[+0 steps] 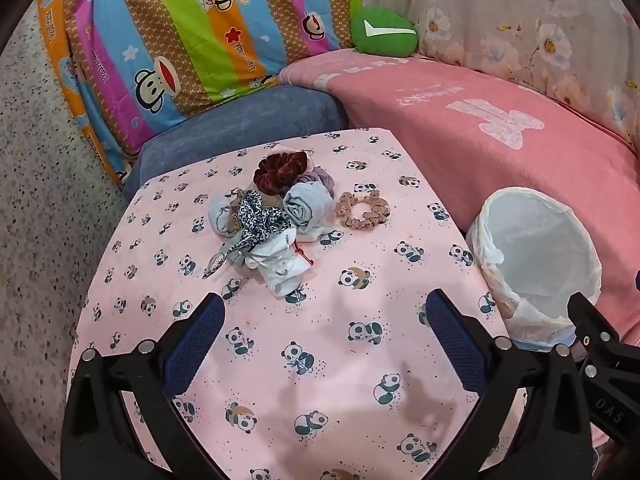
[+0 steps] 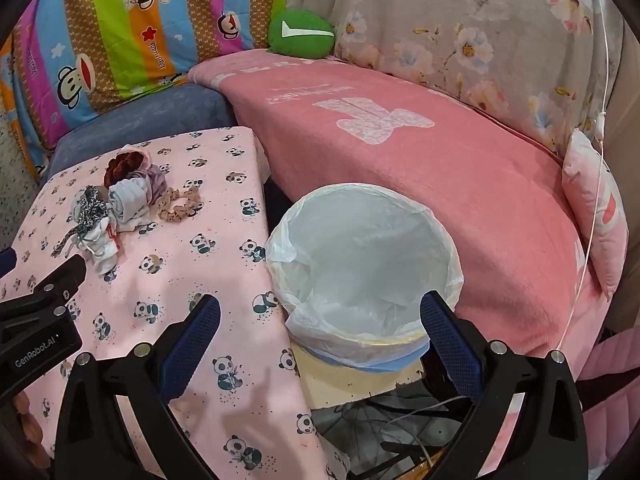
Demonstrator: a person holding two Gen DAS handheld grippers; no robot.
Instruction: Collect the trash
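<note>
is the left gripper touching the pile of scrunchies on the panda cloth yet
Apart. In the left wrist view, the left gripper hangs open with bare panda cloth between its fingertips and the pile of scrunchies.

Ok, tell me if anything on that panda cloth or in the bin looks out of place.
The pile to be collected is odd for trash: scrunchies, rolled socks and a leopard-print tie heaped on the panda cloth, with the tan scrunchie lying apart. The bin is upright, its liner slumped over the rim and apparently empty. Nothing spilled.
</note>
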